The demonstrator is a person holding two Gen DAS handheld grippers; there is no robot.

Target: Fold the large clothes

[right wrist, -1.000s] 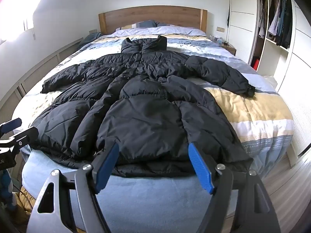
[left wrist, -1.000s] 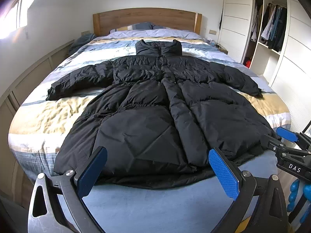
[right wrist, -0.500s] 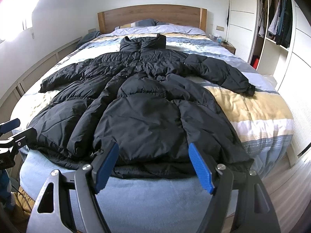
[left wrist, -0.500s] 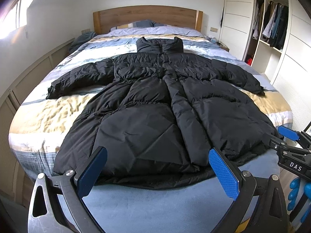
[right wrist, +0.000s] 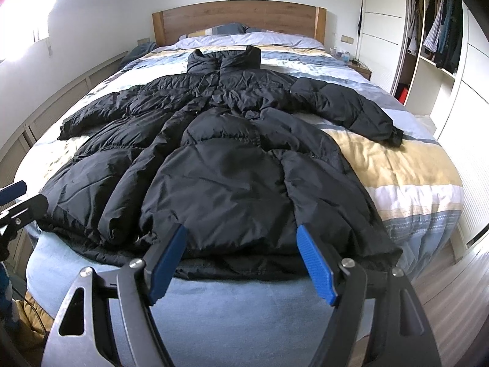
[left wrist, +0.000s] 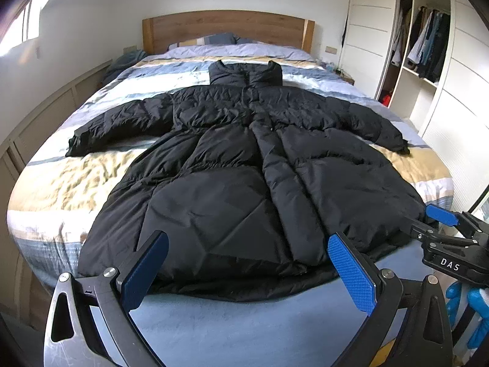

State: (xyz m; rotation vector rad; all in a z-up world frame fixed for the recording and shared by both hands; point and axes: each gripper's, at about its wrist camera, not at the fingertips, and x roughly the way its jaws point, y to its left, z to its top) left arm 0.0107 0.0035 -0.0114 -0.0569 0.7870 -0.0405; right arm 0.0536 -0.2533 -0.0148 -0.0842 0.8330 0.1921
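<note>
A long black puffer coat [left wrist: 244, 183] [right wrist: 226, 165] lies spread flat on the bed, collar toward the headboard, both sleeves stretched out sideways, hem at the foot end. My left gripper [left wrist: 249, 253] hovers open just short of the hem's middle-left, nothing between its blue pads. My right gripper [right wrist: 241, 244] is open too, held over the hem further right, its pads clear of the fabric. In the left wrist view the right gripper [left wrist: 440, 220] shows at the right edge, with a blue-gloved hand [left wrist: 470, 305] below it.
The bed [left wrist: 61, 183] has a striped blue, yellow and white cover, a light blue sheet at its foot and a wooden headboard [left wrist: 226, 27]. An open wardrobe [right wrist: 440, 30] with hanging clothes stands at the right. Low panelling runs along the left wall; wooden floor lies right of the bed.
Both views have shifted only slightly; the coat lies as before. Both grippers stay open near the hem.
</note>
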